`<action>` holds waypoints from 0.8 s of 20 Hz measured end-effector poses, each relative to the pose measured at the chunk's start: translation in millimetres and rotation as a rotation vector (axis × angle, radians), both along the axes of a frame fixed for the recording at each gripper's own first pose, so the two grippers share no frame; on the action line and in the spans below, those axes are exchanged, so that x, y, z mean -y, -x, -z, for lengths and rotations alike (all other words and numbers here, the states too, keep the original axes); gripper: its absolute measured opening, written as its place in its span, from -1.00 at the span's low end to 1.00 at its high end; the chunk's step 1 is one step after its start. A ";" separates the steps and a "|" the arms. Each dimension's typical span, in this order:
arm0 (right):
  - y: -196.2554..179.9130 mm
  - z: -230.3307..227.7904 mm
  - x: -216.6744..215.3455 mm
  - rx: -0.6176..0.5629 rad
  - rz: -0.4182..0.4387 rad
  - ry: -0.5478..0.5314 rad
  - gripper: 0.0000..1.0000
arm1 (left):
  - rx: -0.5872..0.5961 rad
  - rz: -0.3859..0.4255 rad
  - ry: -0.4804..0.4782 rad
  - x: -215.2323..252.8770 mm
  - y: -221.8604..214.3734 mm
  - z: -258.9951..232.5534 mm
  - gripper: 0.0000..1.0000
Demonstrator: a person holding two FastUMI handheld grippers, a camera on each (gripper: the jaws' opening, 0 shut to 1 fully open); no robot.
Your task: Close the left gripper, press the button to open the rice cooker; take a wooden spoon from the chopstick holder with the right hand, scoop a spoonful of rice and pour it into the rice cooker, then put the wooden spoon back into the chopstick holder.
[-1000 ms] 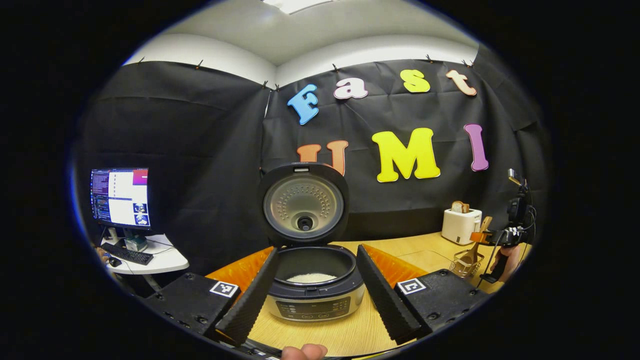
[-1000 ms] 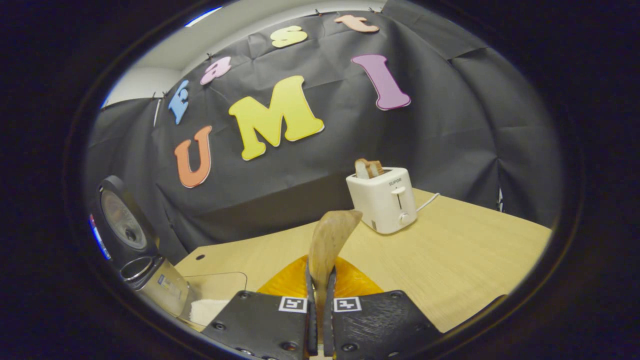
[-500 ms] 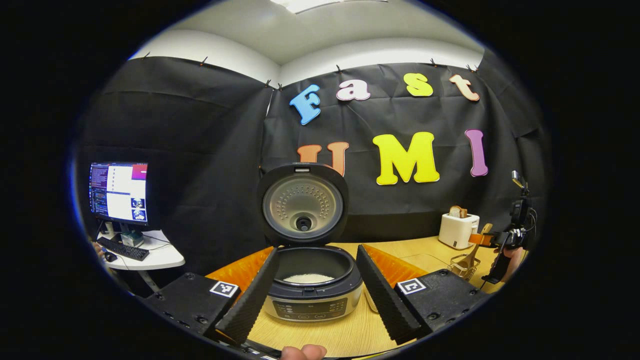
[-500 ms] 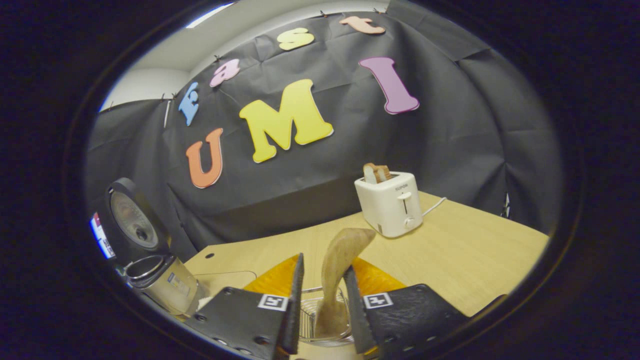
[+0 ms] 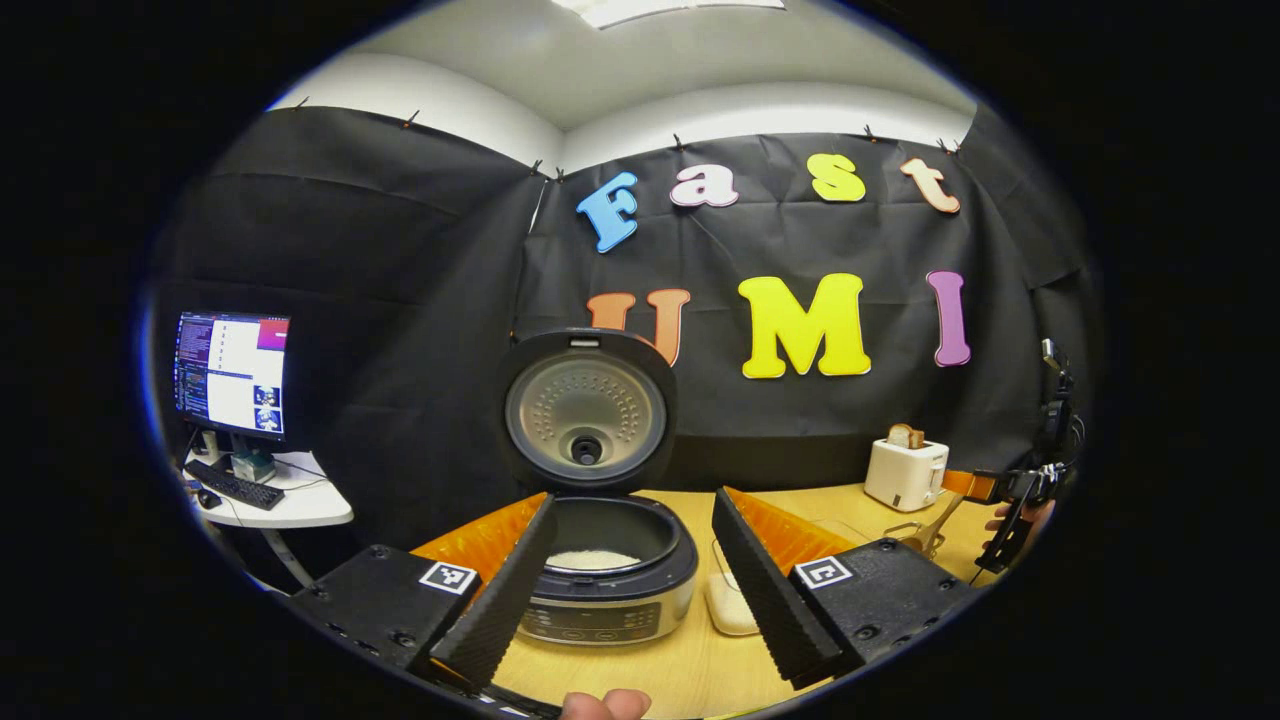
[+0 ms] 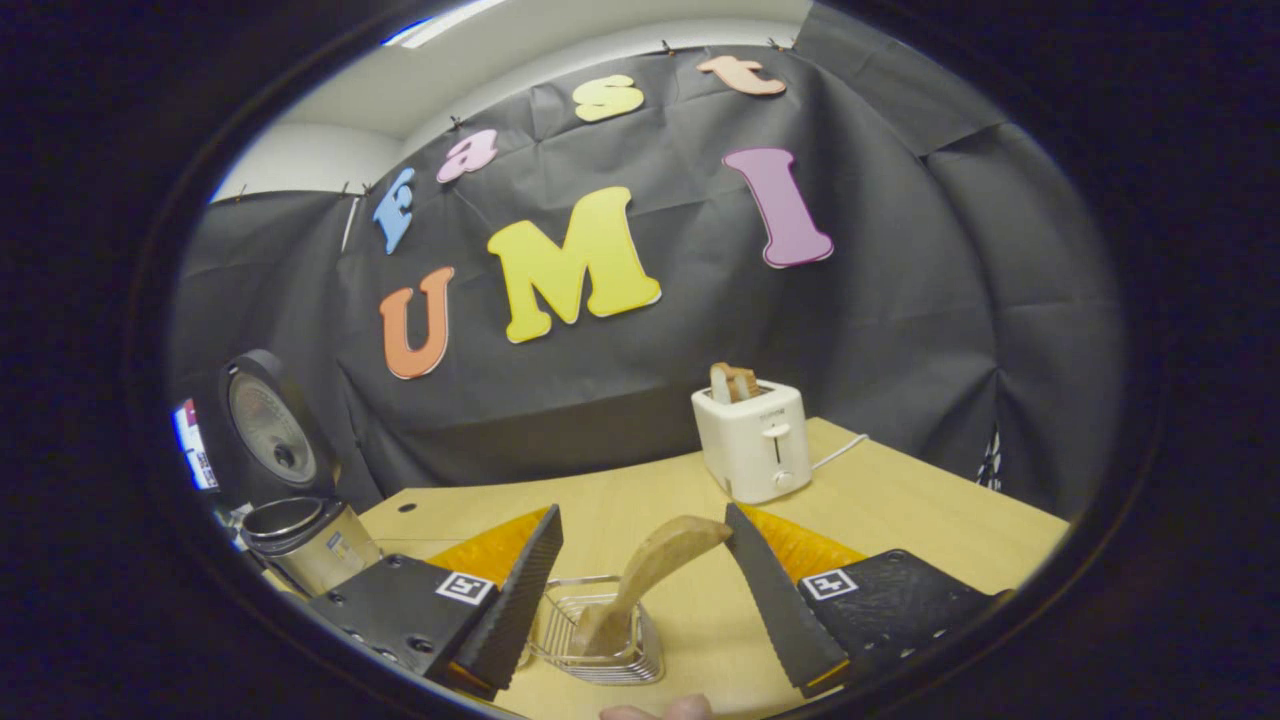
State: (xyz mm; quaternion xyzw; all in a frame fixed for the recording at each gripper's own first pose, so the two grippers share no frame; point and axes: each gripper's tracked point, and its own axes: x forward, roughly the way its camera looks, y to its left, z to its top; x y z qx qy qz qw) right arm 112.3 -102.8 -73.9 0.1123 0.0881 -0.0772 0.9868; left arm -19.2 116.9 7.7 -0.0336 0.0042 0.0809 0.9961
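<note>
The rice cooker (image 5: 600,590) stands open with its lid (image 5: 585,410) upright and white rice in the pot. My left gripper (image 5: 632,500) is open in front of it, one finger on each side and apart from it. In the right gripper view, the wooden spoon (image 6: 650,570) leans in the wire chopstick holder (image 6: 600,655). My right gripper (image 6: 642,515) is open around the spoon's top without touching it. The left gripper view also shows the right gripper (image 5: 1010,490) far to the right, held by a hand, beside the spoon (image 5: 935,522).
A clear container of rice (image 5: 728,605) sits just right of the cooker. A white toaster (image 6: 750,440) with bread stands at the back of the wooden table (image 6: 900,520). The open cooker (image 6: 290,520) is at the left. A monitor (image 5: 230,375) and keyboard stand on a side desk.
My right gripper has opened and let go of the spoon, which now rests in the holder, and has drawn back from it. The left gripper has stayed open and shifted slightly.
</note>
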 end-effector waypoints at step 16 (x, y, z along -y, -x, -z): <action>99.6 -34.0 -30.4 0.095 -0.238 0.079 0.90 | -0.052 0.026 -0.045 -3.5 -66.2 -82.7 0.97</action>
